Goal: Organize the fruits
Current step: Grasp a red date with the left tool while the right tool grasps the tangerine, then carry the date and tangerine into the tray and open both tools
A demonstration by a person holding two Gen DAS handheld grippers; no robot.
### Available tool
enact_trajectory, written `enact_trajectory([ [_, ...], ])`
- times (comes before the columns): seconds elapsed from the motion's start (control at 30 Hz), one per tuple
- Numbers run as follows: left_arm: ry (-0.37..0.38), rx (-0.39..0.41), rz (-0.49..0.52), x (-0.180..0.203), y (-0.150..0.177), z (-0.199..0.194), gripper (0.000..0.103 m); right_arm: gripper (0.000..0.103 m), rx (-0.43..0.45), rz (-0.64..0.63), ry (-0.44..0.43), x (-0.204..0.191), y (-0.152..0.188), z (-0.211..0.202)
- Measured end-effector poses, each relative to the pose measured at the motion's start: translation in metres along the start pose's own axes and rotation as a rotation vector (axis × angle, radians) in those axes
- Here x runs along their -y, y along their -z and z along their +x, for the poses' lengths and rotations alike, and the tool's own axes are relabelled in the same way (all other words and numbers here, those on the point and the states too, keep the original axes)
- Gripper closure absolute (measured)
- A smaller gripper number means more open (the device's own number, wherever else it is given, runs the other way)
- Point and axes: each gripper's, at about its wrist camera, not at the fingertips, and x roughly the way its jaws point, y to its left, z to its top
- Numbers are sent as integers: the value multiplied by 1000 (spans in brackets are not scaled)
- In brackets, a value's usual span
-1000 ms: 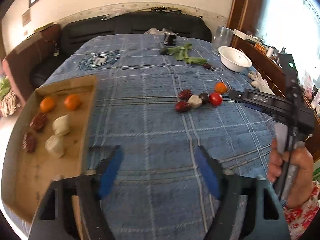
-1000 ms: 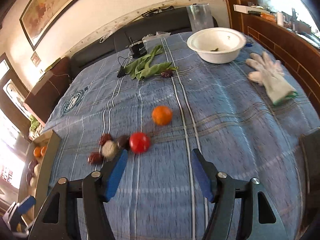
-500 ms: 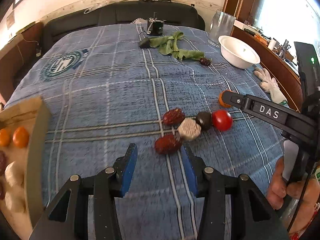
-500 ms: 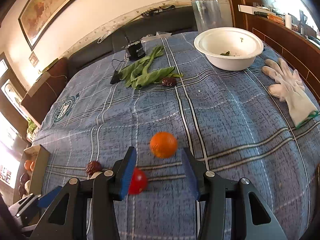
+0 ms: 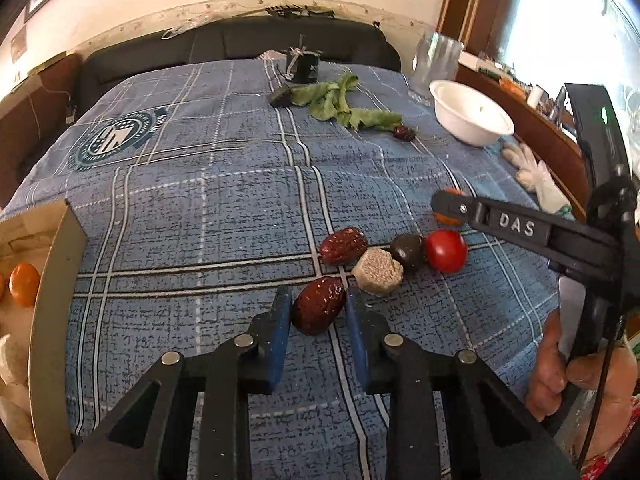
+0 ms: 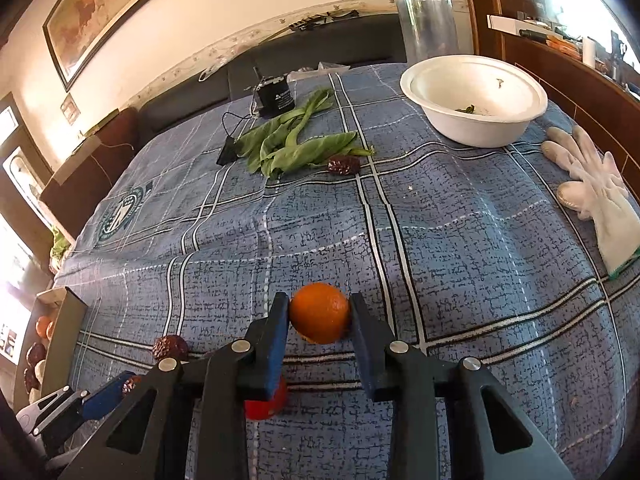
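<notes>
Two grippers close together: left gripper [image 5: 318, 312] around a soft, wrinkled red date [image 5: 319, 310], right gripper [image 6: 320, 316] pinching a firm, round orange [image 6: 320, 312] at its middle.

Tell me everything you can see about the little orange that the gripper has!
The orange is small, round and bright, with a dimpled peel and a pale scuff near its bottom. It sits on the blue checked tablecloth, between the blue pads of the right gripper, whose jaws are closing on its two sides. It has not been lifted. A red tomato lies nearer the camera, partly hidden by the gripper and not touching it.
</notes>
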Motion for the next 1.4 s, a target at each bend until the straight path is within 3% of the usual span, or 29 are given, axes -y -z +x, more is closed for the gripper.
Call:
enact_trajectory([
  [0.27, 34, -4, -69, -13, -2, 4, 77, 71, 18, 17, -25, 5, 4, -9],
  [0.53, 68, 7, -102, -19, -2, 2, 77, 71, 40, 53, 11, 2, 10, -22],
  [0.67, 67, 44, -100, -18, 1, -12, 77, 71, 83, 98, -81, -10, 16, -60],
  [0.8, 127, 91, -161, -24, 8, -50, 77, 71, 101, 78, -143, -34, 32, -93],
  [0.9, 242, 104, -262, -43, 20, -89, 77, 71, 102, 25, -169, -59, 42, -111],
  [1.0, 148, 148, -283, -68, 31, -130, 77, 71, 87, -30, -214, -86, 51, -120],
  [1.1, -17, 183, -327, -107, 45, -164, 77, 70, 71, -113, -266, -125, 65, -125],
  [1.23, -193, 157, -430, -163, 69, -187, 77, 70, 31, -231, -343, -180, 84, -122],
  [1.4, -244, 104, -517, -203, 91, -187, 77, 70, -44, -364, -405, -246, 110, -105],
])
